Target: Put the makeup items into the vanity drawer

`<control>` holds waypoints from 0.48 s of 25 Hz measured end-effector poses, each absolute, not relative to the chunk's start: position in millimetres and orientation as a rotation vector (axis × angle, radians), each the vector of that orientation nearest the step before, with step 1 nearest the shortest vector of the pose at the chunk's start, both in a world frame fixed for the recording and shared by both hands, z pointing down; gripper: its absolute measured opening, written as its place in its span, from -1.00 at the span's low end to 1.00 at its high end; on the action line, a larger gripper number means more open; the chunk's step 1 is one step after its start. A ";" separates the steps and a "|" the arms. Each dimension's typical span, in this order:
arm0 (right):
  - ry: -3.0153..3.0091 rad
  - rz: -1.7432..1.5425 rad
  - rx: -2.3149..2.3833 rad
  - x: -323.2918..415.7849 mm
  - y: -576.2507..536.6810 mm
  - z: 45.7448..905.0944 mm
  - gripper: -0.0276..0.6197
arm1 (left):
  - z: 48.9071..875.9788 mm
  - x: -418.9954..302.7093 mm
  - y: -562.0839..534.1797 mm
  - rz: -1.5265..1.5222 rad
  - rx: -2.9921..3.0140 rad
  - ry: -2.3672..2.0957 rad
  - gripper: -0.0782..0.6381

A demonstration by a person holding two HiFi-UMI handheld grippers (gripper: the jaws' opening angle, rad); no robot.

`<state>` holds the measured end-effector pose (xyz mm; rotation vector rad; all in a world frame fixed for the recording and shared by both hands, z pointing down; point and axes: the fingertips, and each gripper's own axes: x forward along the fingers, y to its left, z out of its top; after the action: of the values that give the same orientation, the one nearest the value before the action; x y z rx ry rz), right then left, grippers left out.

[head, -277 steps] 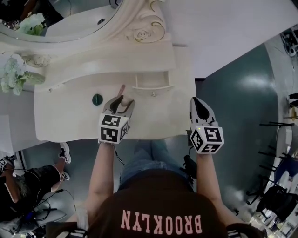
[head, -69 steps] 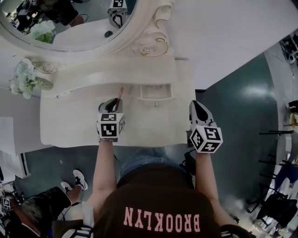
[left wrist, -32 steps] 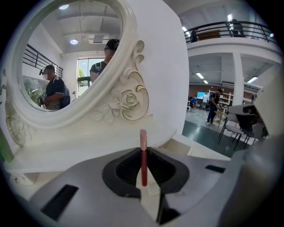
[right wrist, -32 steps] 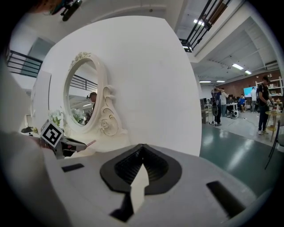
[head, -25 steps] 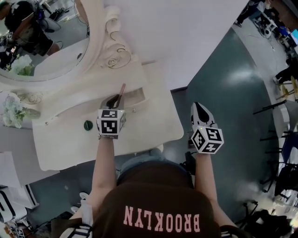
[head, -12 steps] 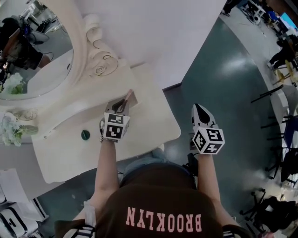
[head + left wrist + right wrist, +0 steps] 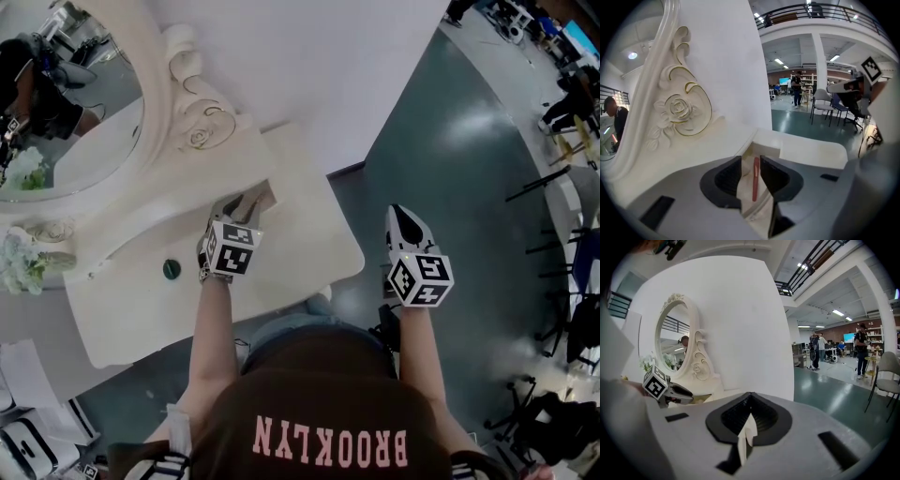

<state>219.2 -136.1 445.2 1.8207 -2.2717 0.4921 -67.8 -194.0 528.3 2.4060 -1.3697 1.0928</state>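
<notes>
In the head view, the left gripper (image 7: 244,204) is held over the open vanity drawer (image 7: 268,195), at the right end of the cream vanity top (image 7: 141,309). A small round green item (image 7: 171,269) is seen on that top, left of the gripper and apart from it. An oval mirror (image 7: 75,103) in a carved frame and a bunch of pale flowers (image 7: 21,262) are seen at the left edge. The right gripper (image 7: 402,221) is held beyond the vanity's right edge, over the grey-green floor (image 7: 450,169), well away from the drawer.

In the left gripper view, the jaws are seen standing moderately apart, having just been opening. Between them a slim pink-red makeup stick (image 7: 755,178) is seen lengthwise against the drawer's pale inside. A gap shows on its left side and it lies close to the right jaw. No pad is seen pressing on it. A carved rose (image 7: 677,110) on the mirror frame is seen at the upper left.

In the right gripper view, the jaws are seen drawn together to a point, with nothing between them. The white wall (image 7: 740,324) is faced, and the left gripper and the mirror are seen at the far left.
</notes>
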 end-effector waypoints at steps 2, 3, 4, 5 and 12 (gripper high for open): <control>-2.281 0.488 1.807 215.2 -137.7 445.1 -0.92 | 526.9 -72.2 -194.4 1.083 2.397 -1.387 -0.49; -2.286 0.487 1.800 212.8 -138.7 445.4 -0.92 | 526.4 -74.7 -194.4 1.078 2.392 -1.396 -0.49; -2.291 0.486 1.794 210.3 -139.7 445.9 -0.92 | 526.0 -77.6 -194.5 1.069 2.387 -1.408 -0.49; -2.296 0.485 1.787 207.8 -140.8 446.4 -0.92 | 525.2 -80.9 -194.9 1.054 2.381 -1.423 -0.49; -2.338 0.467 1.726 185.6 -146.9 445.7 -0.92 | 515.7 -115.2 -192.9 0.901 2.301 -1.550 -0.49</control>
<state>185.6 -146.9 445.7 1.7259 -2.3380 0.4671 -115.2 -192.9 515.7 2.3012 -1.5496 0.9011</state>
